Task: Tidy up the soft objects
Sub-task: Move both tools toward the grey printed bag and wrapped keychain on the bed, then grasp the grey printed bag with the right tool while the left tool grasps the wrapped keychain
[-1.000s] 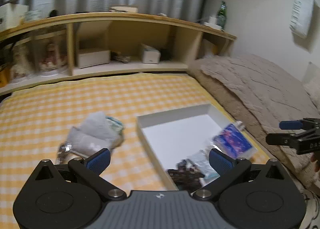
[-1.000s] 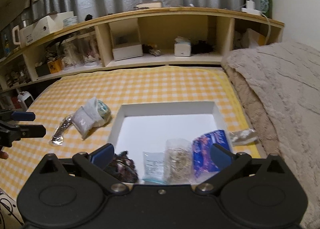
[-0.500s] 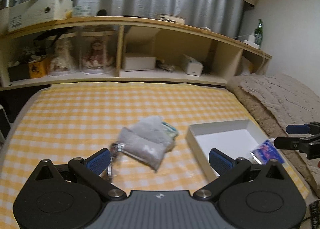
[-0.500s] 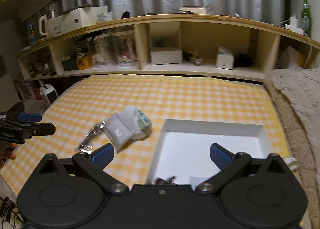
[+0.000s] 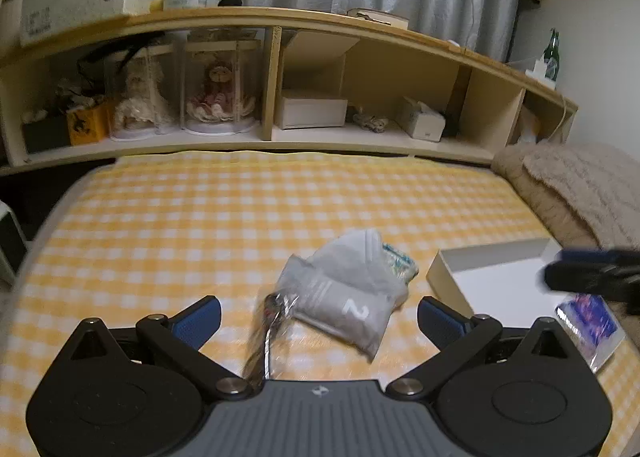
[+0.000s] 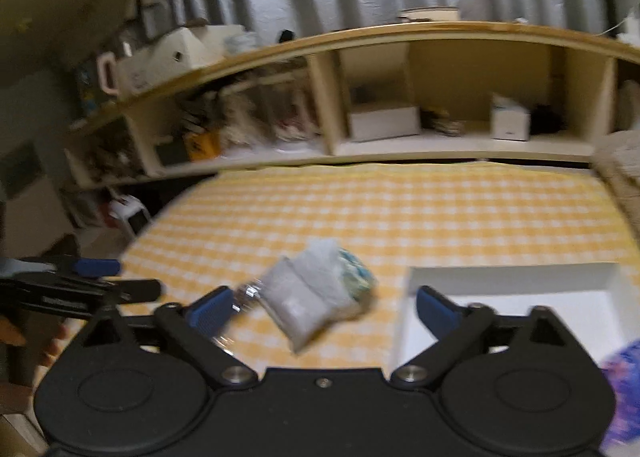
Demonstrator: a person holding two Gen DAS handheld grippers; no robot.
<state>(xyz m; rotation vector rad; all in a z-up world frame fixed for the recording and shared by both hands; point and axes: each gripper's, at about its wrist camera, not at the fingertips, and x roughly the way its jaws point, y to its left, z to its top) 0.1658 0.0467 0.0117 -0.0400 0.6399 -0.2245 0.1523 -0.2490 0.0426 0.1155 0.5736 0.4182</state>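
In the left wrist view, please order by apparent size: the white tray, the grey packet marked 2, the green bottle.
1. White tray, although partly hidden.
2. Grey packet marked 2; it is nearer the camera, so this ranking is unsure.
3. Green bottle, far away, smallest.

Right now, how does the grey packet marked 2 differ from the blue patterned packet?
The grey packet marked 2 lies on the yellow checked cloth, outside the white tray; the blue patterned packet lies at the tray's near right edge. The grey one is plain and pale, the blue one vividly printed. Both are soft, sealed bags, and neither gripper holds them.
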